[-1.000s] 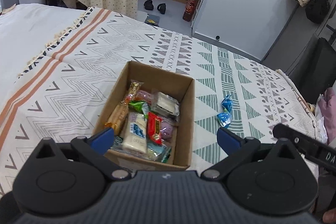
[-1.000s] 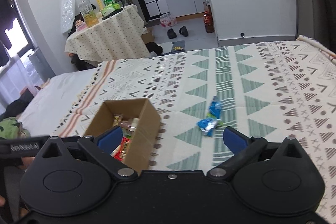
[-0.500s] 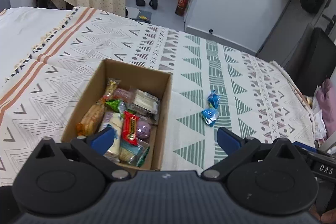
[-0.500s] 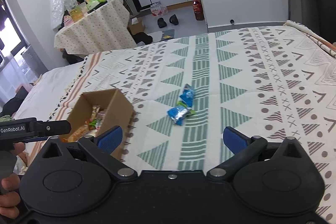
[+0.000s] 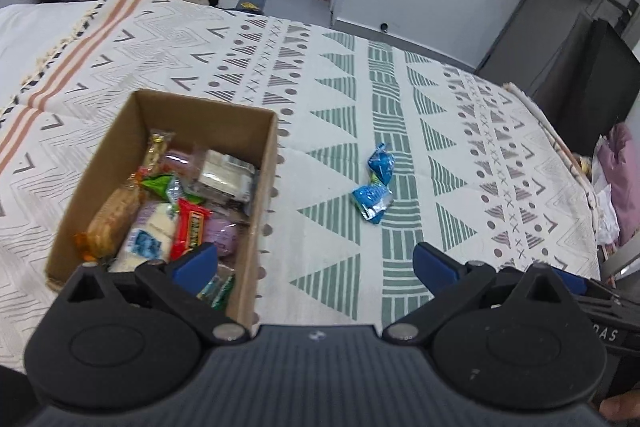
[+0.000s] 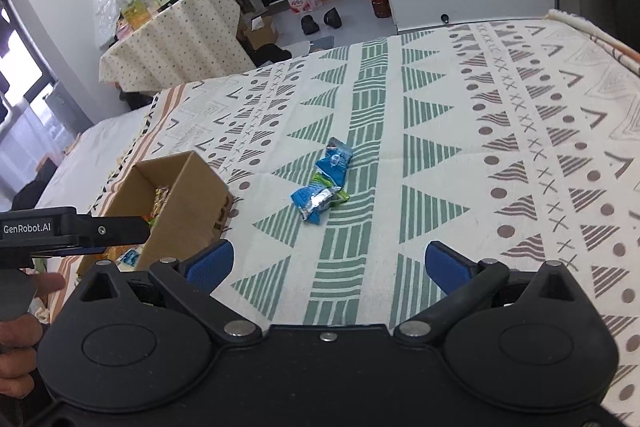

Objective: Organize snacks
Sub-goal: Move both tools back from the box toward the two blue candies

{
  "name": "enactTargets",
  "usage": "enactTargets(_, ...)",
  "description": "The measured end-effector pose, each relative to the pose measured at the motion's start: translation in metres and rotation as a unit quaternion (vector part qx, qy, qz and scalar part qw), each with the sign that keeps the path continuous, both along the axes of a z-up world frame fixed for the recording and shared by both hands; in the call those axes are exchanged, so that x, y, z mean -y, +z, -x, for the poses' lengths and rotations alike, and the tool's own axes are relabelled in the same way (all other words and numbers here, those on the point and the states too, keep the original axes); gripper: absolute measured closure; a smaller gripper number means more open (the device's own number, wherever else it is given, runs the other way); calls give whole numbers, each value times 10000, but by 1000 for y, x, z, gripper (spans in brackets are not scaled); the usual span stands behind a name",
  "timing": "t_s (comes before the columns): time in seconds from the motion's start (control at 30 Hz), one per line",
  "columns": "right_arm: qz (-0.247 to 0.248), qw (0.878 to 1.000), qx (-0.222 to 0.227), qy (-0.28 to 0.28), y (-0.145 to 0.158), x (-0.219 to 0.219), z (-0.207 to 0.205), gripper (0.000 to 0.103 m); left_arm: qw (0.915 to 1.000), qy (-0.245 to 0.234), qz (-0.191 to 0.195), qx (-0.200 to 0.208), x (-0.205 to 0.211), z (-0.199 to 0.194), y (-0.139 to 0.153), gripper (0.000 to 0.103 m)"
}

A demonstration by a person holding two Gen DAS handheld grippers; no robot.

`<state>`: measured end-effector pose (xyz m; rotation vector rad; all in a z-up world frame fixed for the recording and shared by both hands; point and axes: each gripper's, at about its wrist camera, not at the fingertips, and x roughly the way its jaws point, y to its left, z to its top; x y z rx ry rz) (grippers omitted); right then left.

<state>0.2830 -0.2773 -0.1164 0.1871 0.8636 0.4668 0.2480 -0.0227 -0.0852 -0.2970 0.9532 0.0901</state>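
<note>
- Roughly centred on the bed's patterned blanket (image 5: 340,99) lie two blue snack packets (image 6: 323,187), small crinkled foil wrappers with white print; a strip of green wrapper shows between them in the right wrist view.
- One blue packet (image 5: 381,163) sits farther from the cameras, the other (image 5: 372,202) nearer; they touch or nearly touch, end to end, across a green striped band of the weave.
- To their left stands an open cardboard box (image 5: 264,163), well apart from the packets, its flaps gone or folded out of sight.
- Inside the box: a long golden biscuit pack (image 5: 114,215), a red bar wrapper (image 5: 190,227), a white-and-blue packet (image 5: 146,241), a green wrapper (image 5: 158,183), a purple round item (image 5: 224,233) and a clear-wrapped pale snack (image 5: 228,173), all piled loosely.
- Left gripper (image 5: 316,263) hovers over the box's near right corner, jaws spread wide with nothing between them.
- Right gripper (image 6: 328,261) hangs above the blanket short of the packets, jaws likewise wide apart and empty.
- A hand (image 6: 20,311) holds the left gripper's handle at the right wrist view's left edge.
</note>
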Motion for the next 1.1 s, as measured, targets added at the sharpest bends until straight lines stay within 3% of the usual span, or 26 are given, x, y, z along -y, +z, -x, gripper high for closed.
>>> enactTargets(0.2,-2,9999,0,-168,-22,9,-10,2,9996,-241,-112,24,11,-13,-13,1)
enactTargets(0.4,-204,9994,-72,-272,-39,14,-31,15,9994,-337,-35,60,22,-27,-29,3)
enactTargets(0.77,-671,9974,-139,-207,-63,13,-66,25,9991,-375,143,95,41,-76,-60,23)
enactTargets(1.1,-1173,9922,-299,-308,-84,3,-100,31,9983,-582,40,11,48,-118,-99,35)
